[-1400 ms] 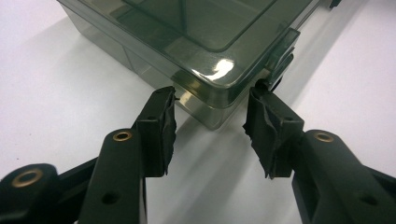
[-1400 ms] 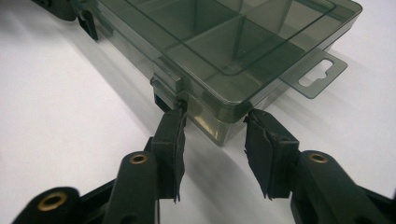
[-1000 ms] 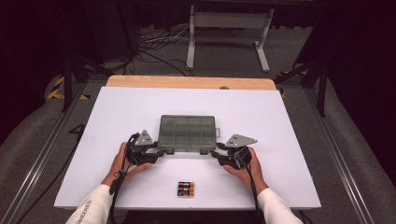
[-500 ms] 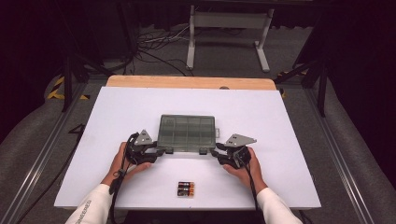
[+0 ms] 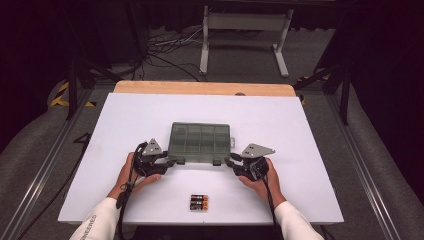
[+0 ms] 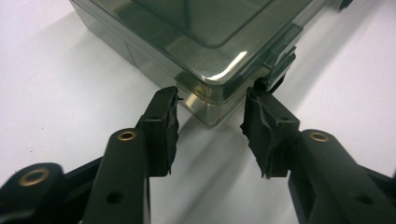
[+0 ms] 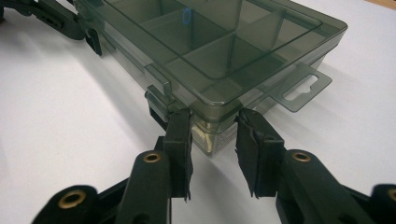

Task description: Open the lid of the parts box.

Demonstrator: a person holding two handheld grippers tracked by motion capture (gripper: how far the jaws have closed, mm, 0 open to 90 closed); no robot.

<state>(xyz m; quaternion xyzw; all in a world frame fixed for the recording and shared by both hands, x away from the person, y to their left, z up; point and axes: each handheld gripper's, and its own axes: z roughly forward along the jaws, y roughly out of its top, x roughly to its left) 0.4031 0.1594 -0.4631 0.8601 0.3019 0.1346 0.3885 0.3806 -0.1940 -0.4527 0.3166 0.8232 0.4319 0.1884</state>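
Your left tongs (image 5: pixel 172 161) are closing in on the near left corner of the smoky organiser box (image 5: pixel 201 141), nearer than half a second ago; right tongs (image 5: pixel 229 161) are holding at the near right corner. Both pairs are standing apart, straddling the corners (image 6: pixel 212 100) (image 7: pixel 212 122), clamped on nothing. Box is sitting mid-surface (image 5: pixel 125 120), lid shut, batteries (image 5: pixel 198 202) lying nearer you. Likely you are bracing to unlatch or lift it

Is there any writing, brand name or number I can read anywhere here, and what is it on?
Left sleeve: dark lettering runs along it, too small to read.
Batteries: printed wrappers, too small and blurred to read.
Box: no lettering I can make out; in the right gripper view a pale patch low on its corner is unreadable.
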